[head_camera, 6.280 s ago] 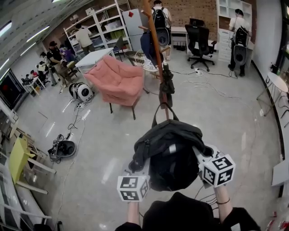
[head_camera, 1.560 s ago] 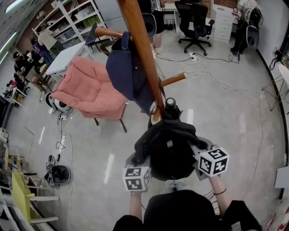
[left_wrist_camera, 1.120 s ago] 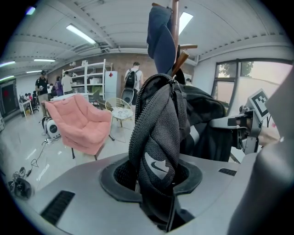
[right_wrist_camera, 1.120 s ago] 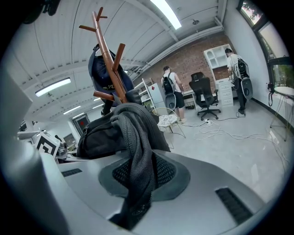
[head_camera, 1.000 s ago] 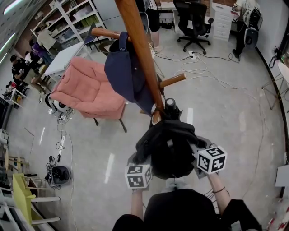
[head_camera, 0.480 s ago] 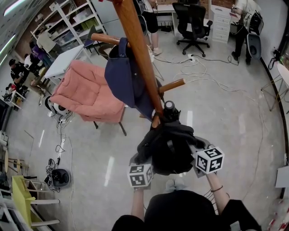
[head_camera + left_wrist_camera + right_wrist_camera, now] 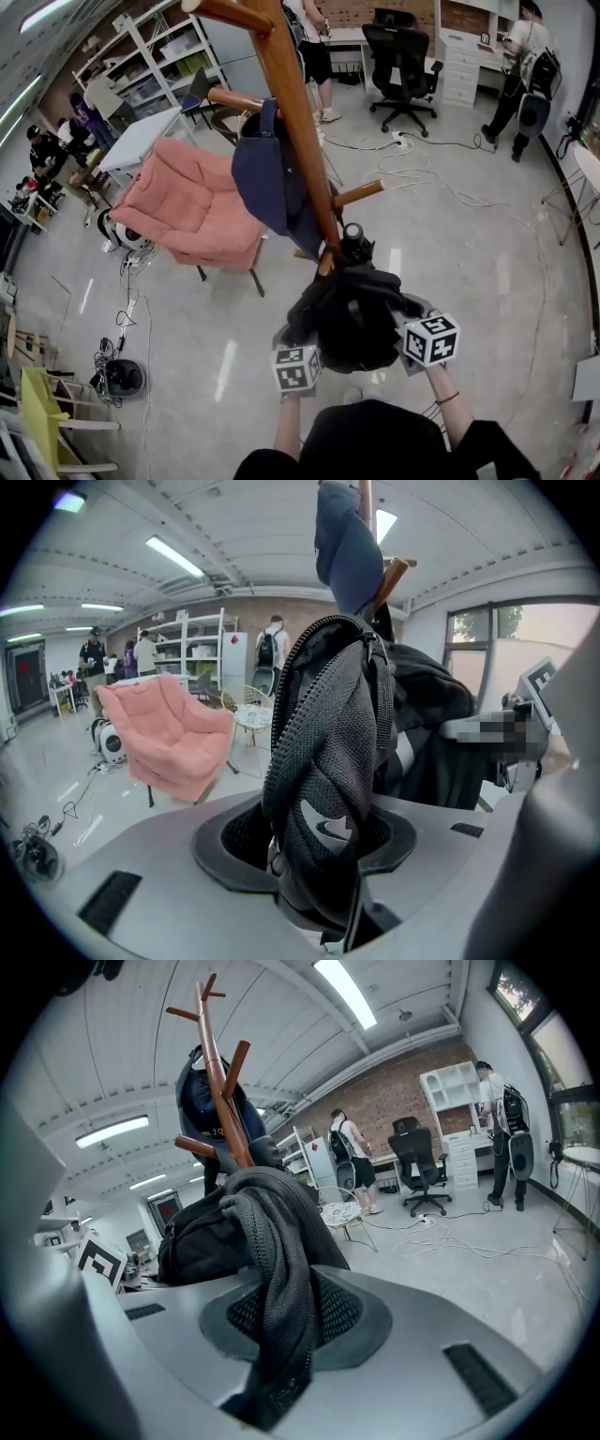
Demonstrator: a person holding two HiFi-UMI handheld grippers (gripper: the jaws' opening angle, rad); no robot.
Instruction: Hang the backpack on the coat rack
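Note:
A black backpack [image 7: 352, 314] hangs between my two grippers, its top right under a low peg [image 7: 325, 260] of the brown wooden coat rack [image 7: 295, 122]. I cannot tell whether its handle is over the peg. My left gripper [image 7: 302, 345] has the backpack's mesh side [image 7: 328, 761] between its jaws, which are opening. My right gripper [image 7: 410, 328] has a zipped fold of the backpack [image 7: 272, 1241] between its jaws, which are also opening. In both gripper views the fabric still runs down into the jaw gap [image 7: 319, 860] [image 7: 281, 1344].
A navy bag [image 7: 272, 178] hangs on a higher peg, and a dark item [image 7: 352, 234] hangs on the pole just beyond the backpack. A pink armchair [image 7: 192, 202] stands left of the rack. Cables [image 7: 422, 155], an office chair [image 7: 403, 52] and people lie further back.
Since several seconds ago the backpack has come up against the rack's pole. Over the last second it stays under the low peg, and both grippers sit slightly lower in the head view.

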